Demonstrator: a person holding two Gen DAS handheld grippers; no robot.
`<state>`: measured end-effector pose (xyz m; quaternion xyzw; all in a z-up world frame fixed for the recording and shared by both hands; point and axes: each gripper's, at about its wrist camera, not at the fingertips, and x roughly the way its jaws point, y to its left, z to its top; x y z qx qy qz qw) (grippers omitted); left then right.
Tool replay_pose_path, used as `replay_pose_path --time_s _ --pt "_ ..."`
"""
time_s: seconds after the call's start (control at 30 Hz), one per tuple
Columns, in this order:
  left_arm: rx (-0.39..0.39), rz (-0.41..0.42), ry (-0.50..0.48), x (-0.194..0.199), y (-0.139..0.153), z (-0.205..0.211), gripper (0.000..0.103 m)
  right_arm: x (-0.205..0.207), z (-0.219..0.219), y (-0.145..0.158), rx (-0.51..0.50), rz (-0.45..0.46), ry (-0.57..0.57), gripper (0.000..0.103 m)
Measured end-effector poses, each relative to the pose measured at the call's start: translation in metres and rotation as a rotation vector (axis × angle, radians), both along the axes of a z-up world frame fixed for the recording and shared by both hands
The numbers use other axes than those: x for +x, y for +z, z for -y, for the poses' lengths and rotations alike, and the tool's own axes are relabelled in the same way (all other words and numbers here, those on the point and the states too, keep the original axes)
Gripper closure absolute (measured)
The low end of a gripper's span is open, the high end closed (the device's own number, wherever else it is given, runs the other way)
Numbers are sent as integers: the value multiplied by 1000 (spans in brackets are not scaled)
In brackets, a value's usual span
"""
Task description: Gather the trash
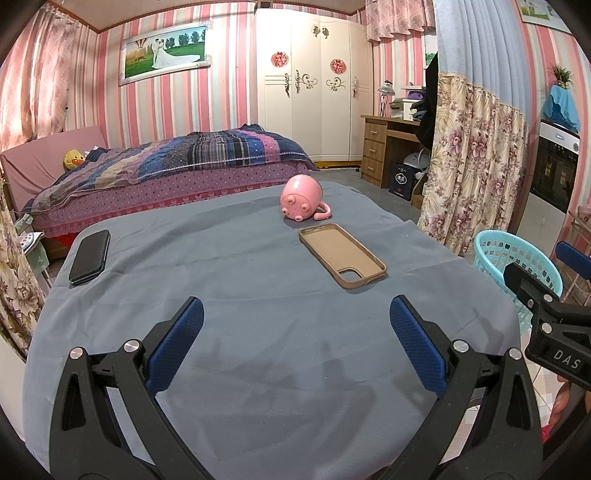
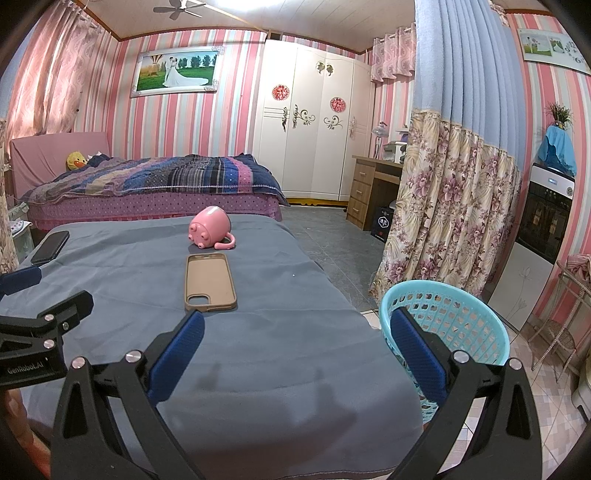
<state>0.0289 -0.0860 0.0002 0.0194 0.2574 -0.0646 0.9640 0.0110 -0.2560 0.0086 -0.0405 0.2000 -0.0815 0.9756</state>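
I am holding left gripper (image 1: 295, 339) and right gripper (image 2: 297, 349) fingers wide over the surface (image 1: 240, 332), phone case (image 1: 341, 255) lying just nearer than pink mug (image 1: 301, 199), basket (image 2: 443, 317) standing right of the surface

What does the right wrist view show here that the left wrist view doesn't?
Only the right wrist view shows the ceiling fan and the basket's whole rim, beside the table. Only the left wrist view shows the desk lamp clearly and the whole black phone. Both show the pink mug on its side, the empty phone case, and both claws open: left, right.
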Motion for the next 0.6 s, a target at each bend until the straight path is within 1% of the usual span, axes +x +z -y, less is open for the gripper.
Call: replay_pose_path --time_s 0.6 --pt "-1 -1 1 0 0 0 6 -1 0 0 0 -3 0 5"
